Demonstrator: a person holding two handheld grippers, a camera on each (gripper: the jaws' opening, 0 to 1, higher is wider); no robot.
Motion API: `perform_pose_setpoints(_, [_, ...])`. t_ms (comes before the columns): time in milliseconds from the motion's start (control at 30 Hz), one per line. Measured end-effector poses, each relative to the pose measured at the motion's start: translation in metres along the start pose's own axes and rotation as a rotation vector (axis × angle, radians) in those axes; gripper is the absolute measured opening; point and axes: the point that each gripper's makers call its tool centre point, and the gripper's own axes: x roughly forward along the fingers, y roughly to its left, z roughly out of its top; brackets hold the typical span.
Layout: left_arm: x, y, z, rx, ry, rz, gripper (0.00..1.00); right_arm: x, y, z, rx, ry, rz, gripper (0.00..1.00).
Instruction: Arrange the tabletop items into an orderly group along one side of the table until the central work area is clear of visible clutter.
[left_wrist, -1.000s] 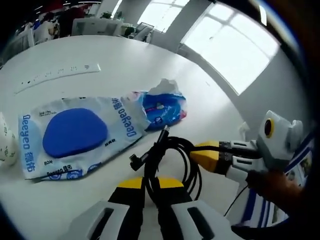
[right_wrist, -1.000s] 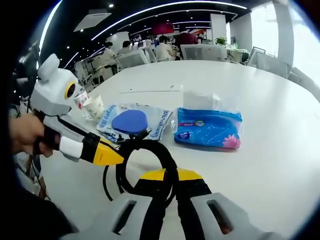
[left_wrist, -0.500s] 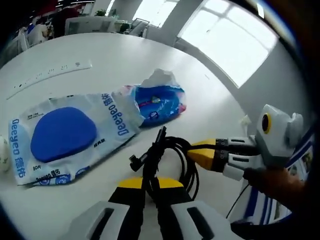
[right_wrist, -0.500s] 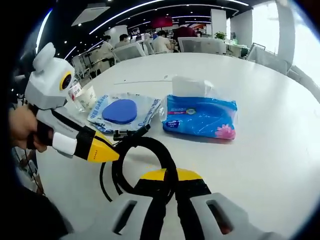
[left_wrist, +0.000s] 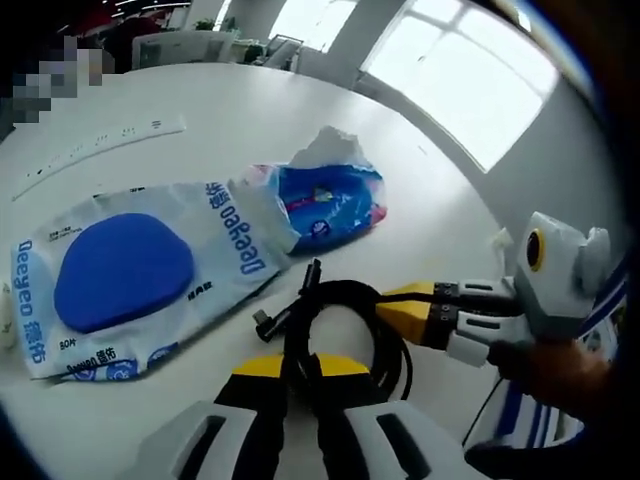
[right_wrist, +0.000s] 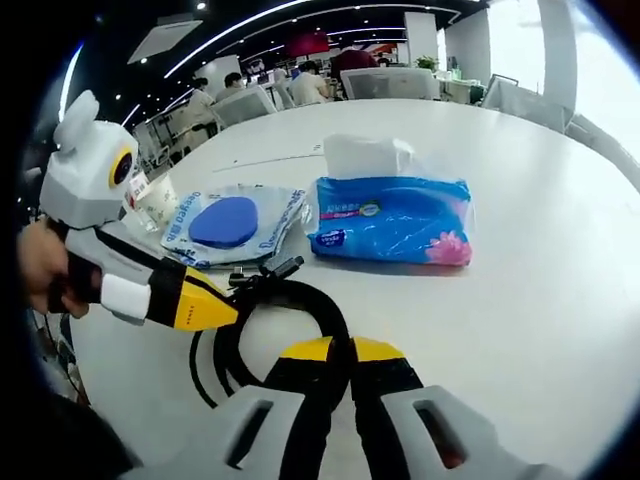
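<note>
Left gripper (left_wrist: 298, 368) clamped on black cable (left_wrist: 345, 330) coil; right gripper (right_wrist: 336, 353) clamped on same coil from opposite side, near table (right_wrist: 520, 260) edge. Beyond coil, just apart: wipes pack (left_wrist: 130, 275) with blue lid, then blue tissue pack (right_wrist: 392, 218) beside it. Paper cup (right_wrist: 152, 203) past wipes.

I can't read the small print on the wipes pack (left_wrist: 130, 275) — too fine — and my right gripper (right_wrist: 335, 352) covers the near bend of the black cable coil (right_wrist: 280, 310).
</note>
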Motion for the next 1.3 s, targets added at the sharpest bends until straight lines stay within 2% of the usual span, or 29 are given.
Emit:
perform_pose_setpoints(100, [0.0, 0.001, -0.001, 0.007, 0.002, -0.003, 0.08, 0.0, 0.0, 0.002, 0.01, -0.003, 0.003, 0.01])
perform_pose_setpoints(200, [0.001, -0.001, 0.0, 0.089, -0.002, -0.018, 0.09, 0.001, 0.0, 0.002, -0.009, -0.008, 0.005, 0.02])
perform_pose_setpoints(367, [0.001, -0.001, 0.0, 0.103, -0.013, -0.033, 0.11, 0.0, 0.0, 0.001, -0.008, -0.007, 0.011, 0.03])
perform_pose_setpoints(500, [0.001, -0.004, 0.001, 0.148, -0.028, -0.033, 0.22, -0.002, 0.001, 0.001, -0.016, -0.011, 0.014, 0.05])
perform_pose_setpoints(733, [-0.007, -0.005, 0.002, 0.16, -0.054, -0.032, 0.33, -0.008, 0.008, 0.005, -0.017, -0.032, 0.036, 0.18])
perform_pose_setpoints(867, [-0.015, -0.007, 0.005, 0.153, -0.109, -0.032, 0.4, -0.016, 0.014, 0.011, -0.021, -0.054, 0.063, 0.26])
perform_pose_setpoints(1100, [-0.029, -0.009, 0.005, 0.166, -0.168, -0.036, 0.45, -0.03, 0.026, 0.021, -0.045, -0.091, 0.098, 0.38])
perform_pose_setpoints(1300, [-0.047, -0.004, -0.005, 0.187, -0.201, -0.039, 0.53, -0.035, 0.029, 0.026, -0.074, -0.112, 0.13, 0.49])
